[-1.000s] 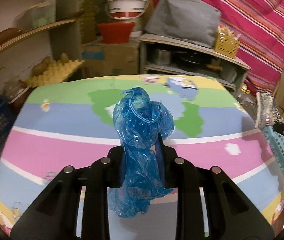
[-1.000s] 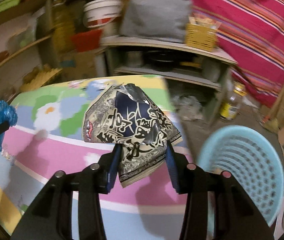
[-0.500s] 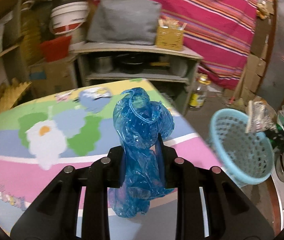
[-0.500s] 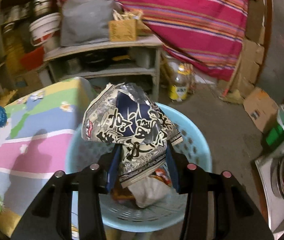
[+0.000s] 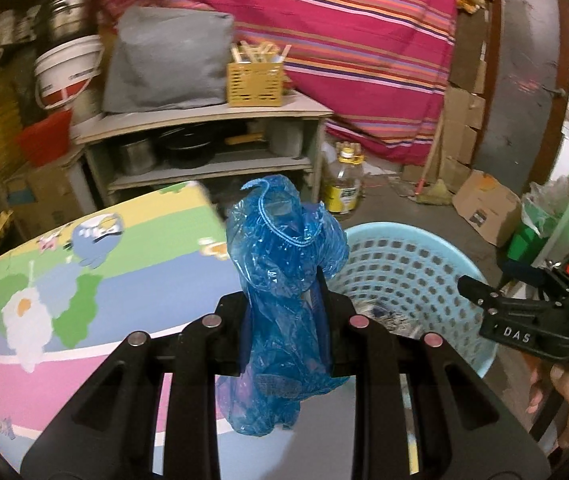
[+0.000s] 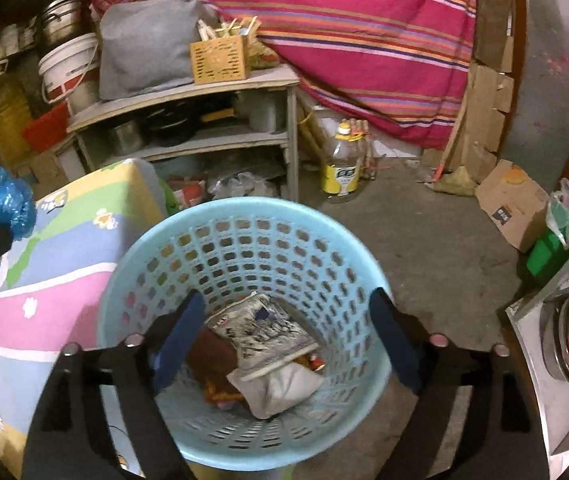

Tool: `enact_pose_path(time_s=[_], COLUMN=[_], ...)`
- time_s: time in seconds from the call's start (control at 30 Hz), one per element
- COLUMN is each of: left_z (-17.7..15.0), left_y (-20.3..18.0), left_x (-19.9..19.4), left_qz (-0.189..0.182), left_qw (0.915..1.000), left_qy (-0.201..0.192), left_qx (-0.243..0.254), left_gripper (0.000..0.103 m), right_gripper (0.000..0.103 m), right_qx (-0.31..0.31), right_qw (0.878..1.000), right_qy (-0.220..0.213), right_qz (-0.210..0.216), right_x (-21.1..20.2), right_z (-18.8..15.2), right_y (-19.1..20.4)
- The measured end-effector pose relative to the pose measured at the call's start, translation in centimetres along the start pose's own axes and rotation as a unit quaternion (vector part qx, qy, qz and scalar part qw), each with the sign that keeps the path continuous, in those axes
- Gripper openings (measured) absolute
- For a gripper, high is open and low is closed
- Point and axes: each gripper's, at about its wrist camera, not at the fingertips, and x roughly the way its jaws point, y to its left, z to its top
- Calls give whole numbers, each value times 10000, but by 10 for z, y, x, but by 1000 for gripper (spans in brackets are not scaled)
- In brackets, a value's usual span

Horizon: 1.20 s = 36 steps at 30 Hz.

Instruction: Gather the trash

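Trash, two lots. Blue bag (image 5: 284, 280): crumpled plastic, clamped upright between the jaws of the left gripper (image 5: 284, 312), its top rising above the fingertips and its tail hanging below them, over the mat (image 5: 124, 272). Basket (image 6: 244, 212): pale blue, perforated, right of the left jaws and directly beneath the right gripper (image 6: 288, 328), whose jaws stand spread and empty. Wrapper (image 6: 260, 328): printed, lying loose in the basket between and below those jaws, atop other litter.

one basket (image 6: 244, 216), one blue bag (image 5: 284, 248), one bottle (image 6: 342, 162)
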Motion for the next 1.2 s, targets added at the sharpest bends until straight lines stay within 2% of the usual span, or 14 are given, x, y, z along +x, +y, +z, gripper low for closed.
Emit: enact_pose_path(time_s=[0.27,0.47,0.5,0.53,0.6,0.7,0.87,1.13,1.2], left_z=[3,1,1,1,1,0,-5,-34,-48], left_y=[-46,-62,-63,-64,-64,-63,-36,25,46], left_x=[32,60,65,67,68,64,41,-22,-47], left_qz=[-318,-411,-359,-332,-268,-238,-70,532,652], left_qw=[9991,9985,9987,9987,9990,9990,9998,9985,9975], left_qy=[130,273,285,304,248,233,115,-150,-169], left_qx=[231,235,243,250,252,296,112,-50,-232], left_gripper=[25,27,40,62,78,79,92,97,98], right_gripper=[95,95,95,95,95,95,95,98,98], right_qx=[358,455,464,471,477,444,293,-78,-187], right_qw=[9982,9977,9977,9977,9978,9980,9986,9989,9983], right_qy=[-441,-466,-451,-443,-427,-420,-415,-377,-375], right_qz=[-166,-189,-197,-193,-181,-174,-131,284,400], right_x=[-19,-18,-17,-17,-16,-15,-14,-21,-27], right_z=[1,1,1,1,2,3,2,-14,-19], right_y=[-33,-41,-42,-42,-42,-40,-28,23,39])
